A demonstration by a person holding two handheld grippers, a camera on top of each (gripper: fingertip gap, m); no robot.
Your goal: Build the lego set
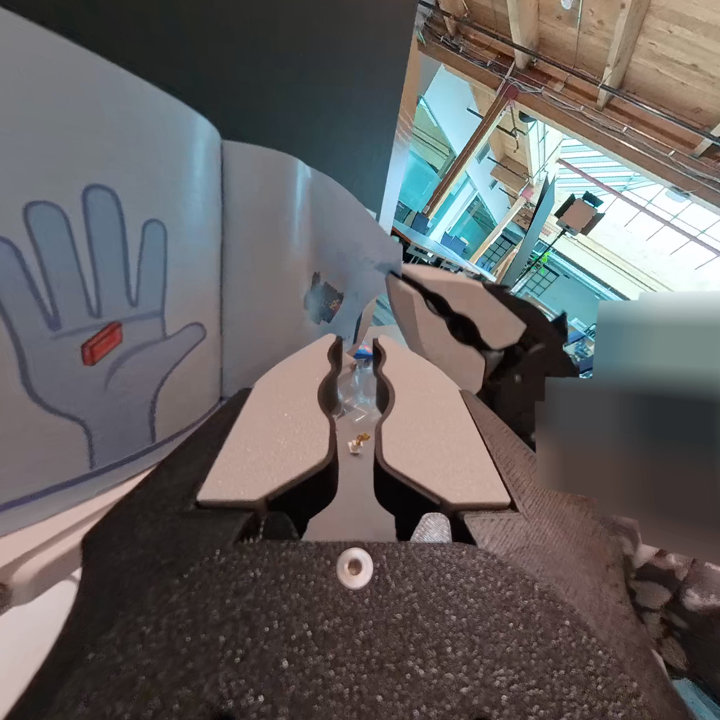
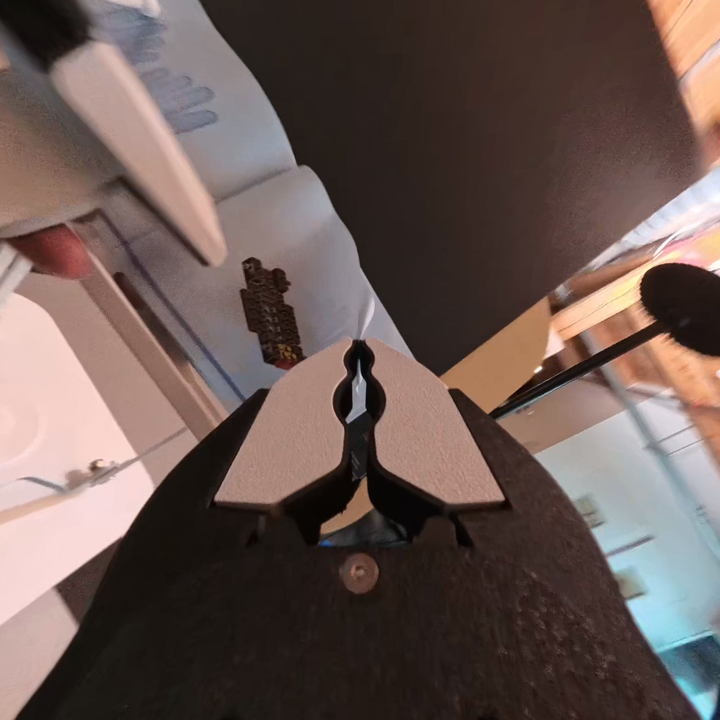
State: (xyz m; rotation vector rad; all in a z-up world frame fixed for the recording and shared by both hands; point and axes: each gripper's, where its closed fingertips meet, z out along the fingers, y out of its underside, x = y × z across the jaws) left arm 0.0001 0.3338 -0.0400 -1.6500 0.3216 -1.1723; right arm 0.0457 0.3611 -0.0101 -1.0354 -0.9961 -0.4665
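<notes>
A pale blue instruction booklet (image 1: 117,272) stands open in front of me, with a drawn hand on its left page. My right gripper (image 2: 360,342) is shut on the thin edge of the right-hand page (image 2: 311,241), which carries a picture of a dark model (image 2: 270,311). It also shows in the left wrist view (image 1: 393,274), pinching the page's corner. My left gripper (image 1: 355,341) is open, with the page's lower edge just past its tips. Through its gap I see a clear plastic bag (image 1: 356,393) and small gold and white pieces (image 1: 359,444) lying below. One finger (image 2: 136,156) of the left gripper shows in the right wrist view.
A white table top (image 2: 58,389) lies at the left. A black round head on a thin rod (image 2: 682,307) stands out at the right. A light panel on a stand (image 1: 580,214) is far behind. A dark wall (image 1: 272,78) rises behind the booklet.
</notes>
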